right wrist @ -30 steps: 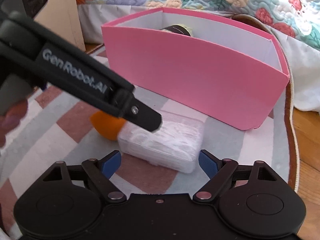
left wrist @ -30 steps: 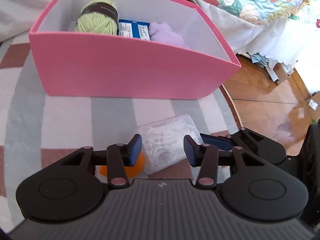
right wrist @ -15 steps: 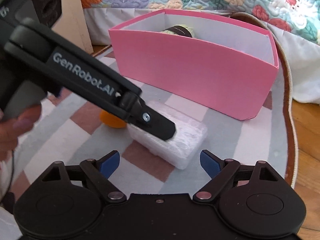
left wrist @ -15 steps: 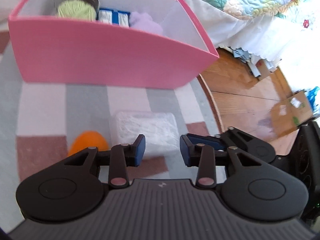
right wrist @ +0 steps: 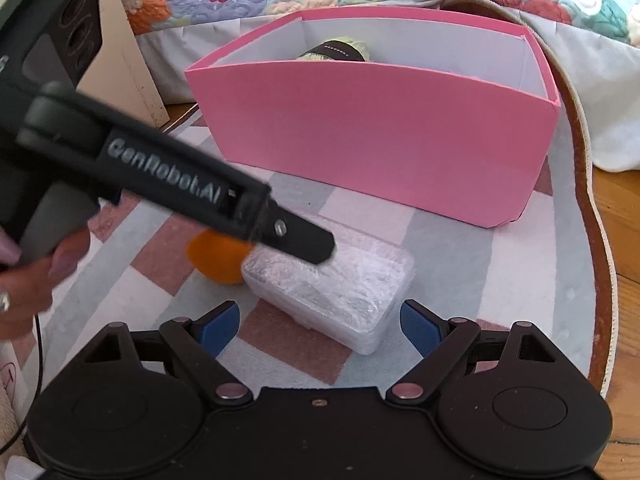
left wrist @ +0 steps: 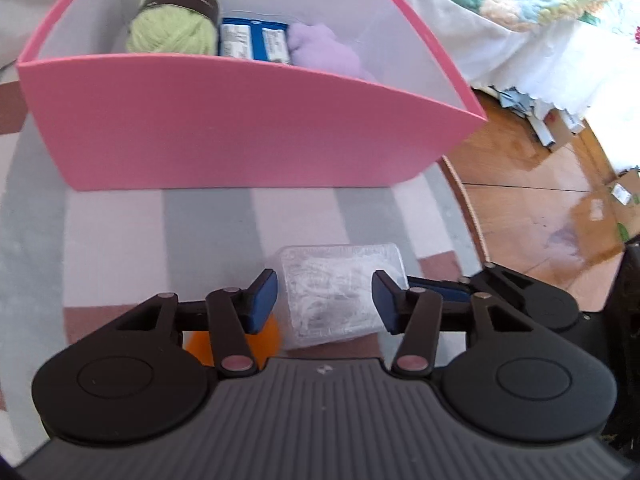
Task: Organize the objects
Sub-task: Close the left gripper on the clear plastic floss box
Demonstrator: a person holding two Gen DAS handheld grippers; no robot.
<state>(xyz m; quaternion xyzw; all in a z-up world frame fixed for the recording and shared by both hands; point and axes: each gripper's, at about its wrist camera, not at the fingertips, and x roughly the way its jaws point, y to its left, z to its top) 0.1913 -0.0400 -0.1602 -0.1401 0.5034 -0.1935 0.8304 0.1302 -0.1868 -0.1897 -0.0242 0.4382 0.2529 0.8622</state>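
Clear plastic box (right wrist: 332,280), white-filled

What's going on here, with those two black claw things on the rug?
A person is tidying loose things into the pink cardboard box, which already holds green yarn, a blue packet and something soft and lilac. The left gripper hovers over a clear plastic box of white bits on the checked rug, its jaws opening. The right gripper waits open nearby. An orange ball lies beside the clear box.
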